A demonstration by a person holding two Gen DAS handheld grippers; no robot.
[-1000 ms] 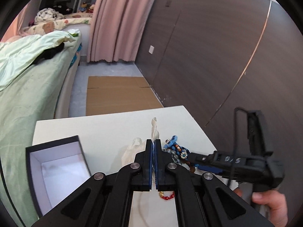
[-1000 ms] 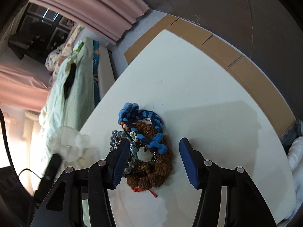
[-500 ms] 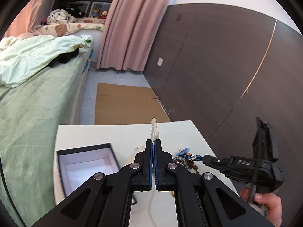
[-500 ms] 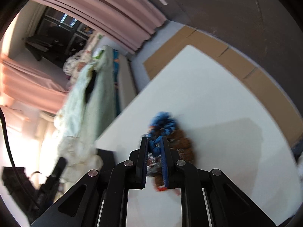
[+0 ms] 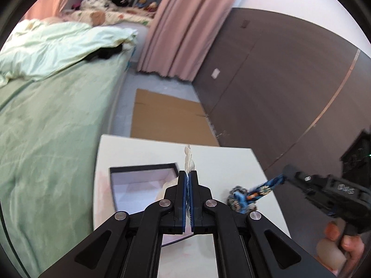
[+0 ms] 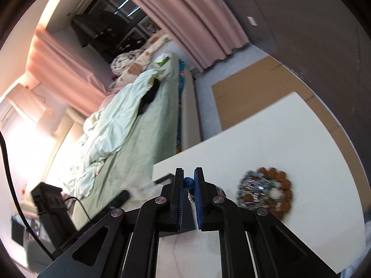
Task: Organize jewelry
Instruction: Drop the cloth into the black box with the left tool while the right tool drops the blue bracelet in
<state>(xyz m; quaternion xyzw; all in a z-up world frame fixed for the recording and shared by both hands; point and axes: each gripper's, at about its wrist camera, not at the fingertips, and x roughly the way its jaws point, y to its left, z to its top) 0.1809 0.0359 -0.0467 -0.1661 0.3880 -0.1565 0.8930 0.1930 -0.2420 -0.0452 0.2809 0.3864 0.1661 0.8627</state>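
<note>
left hand-held gripper point(image 5: 188, 180): pads pressed together | right hand-held gripper point(image 6: 189, 180): nearly closed, clamping

a blue braided bracelet point(image 5: 266, 188) with small orange and white beads hangs stretched and lifted off the table, one end by the bracelet pile point(image 6: 266, 193). the pile, brown beads ringing grey ones, lies flat. a black box point(image 5: 141, 185) sits open, white inside. a sheer pouch point(image 5: 188, 159) stands twisted upright.
</note>
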